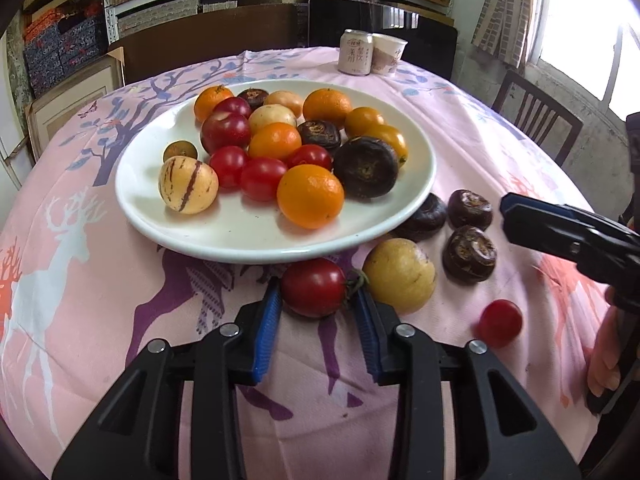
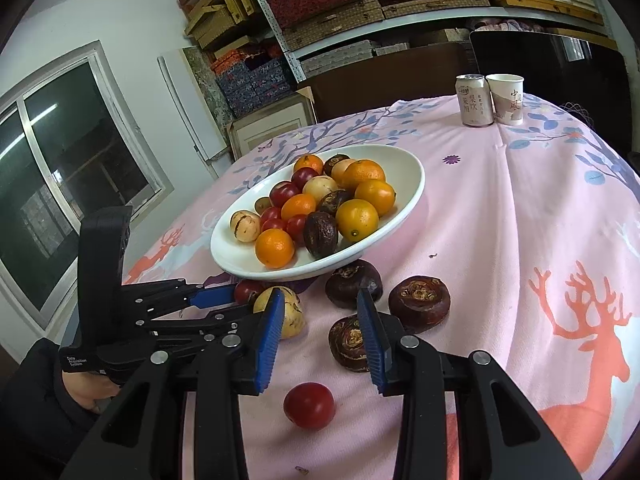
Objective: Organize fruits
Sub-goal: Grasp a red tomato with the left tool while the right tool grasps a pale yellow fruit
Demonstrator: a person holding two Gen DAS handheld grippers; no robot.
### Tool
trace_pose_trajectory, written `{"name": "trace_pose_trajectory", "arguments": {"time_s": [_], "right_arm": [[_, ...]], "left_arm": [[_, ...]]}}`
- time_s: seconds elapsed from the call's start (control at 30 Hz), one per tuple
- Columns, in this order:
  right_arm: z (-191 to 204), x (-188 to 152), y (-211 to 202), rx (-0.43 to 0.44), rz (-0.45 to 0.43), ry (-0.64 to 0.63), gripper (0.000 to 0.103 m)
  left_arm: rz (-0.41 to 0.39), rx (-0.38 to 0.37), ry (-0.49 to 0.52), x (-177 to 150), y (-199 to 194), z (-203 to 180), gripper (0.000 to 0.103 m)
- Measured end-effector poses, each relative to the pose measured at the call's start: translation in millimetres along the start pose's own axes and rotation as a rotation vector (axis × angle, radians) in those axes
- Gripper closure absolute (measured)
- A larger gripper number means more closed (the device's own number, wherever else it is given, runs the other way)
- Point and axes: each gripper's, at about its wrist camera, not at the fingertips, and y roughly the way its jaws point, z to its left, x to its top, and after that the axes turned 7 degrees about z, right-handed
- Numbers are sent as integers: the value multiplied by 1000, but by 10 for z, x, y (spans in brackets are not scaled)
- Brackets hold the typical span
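Left gripper (image 1: 316, 300) sits low on the pink tablecloth (image 1: 100, 300), blue pads either side of a dark red tomato (image 1: 313, 287) with green stem; pads at or near its skin, firm grip unclear. Yellow fruit (image 1: 399, 275) just right of it, three dark brown water chestnuts (image 1: 469, 254) beyond, small red tomato (image 1: 500, 323) loose nearer right. Right gripper (image 2: 320, 316) open, holding nothing, hovering over chestnuts and the loose tomato (image 2: 309, 405). White plate (image 1: 248, 236) just behind, piled with oranges, red tomatoes, chestnuts, one striped cream melon (image 1: 188, 186). Can (image 1: 355, 52) and paper cup (image 1: 388, 54) at far edge.
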Motion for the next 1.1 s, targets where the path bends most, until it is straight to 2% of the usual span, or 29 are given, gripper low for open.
{"name": "trace_pose_trajectory", "arguments": {"time_s": [0.17,0.3,0.4,0.53,0.63,0.77,0.83,0.97,1.1], "right_arm": [[-11,2,14,3,12,3,64],[132,-5,99,-29,75,-71,61],[329,-34,163,-73,112,-162,61],[583,-40,310,-125,158,-275,61],[660,18,482,-156,194,-304,61],[702,83,684,-172,230,-304,60],[674,98,723,-172,233,-276,62],[574,88,652,-130,218,-217,63],[470,42,413,-65,167,-169,63]], "left_arm": [[-53,-19,-9,-181,-269,6,68],[-107,-62,-109,-299,-459,246,68],[-113,-94,-181,-315,-468,412,68],[-104,-101,-182,-311,-442,412,68],[-103,-109,-192,-310,-438,435,68],[-98,-111,-183,-311,-426,419,68],[-93,-113,-184,-306,-418,419,67],[-96,-114,-183,-304,-423,414,67],[-110,-109,-182,-306,-450,411,67]]}}
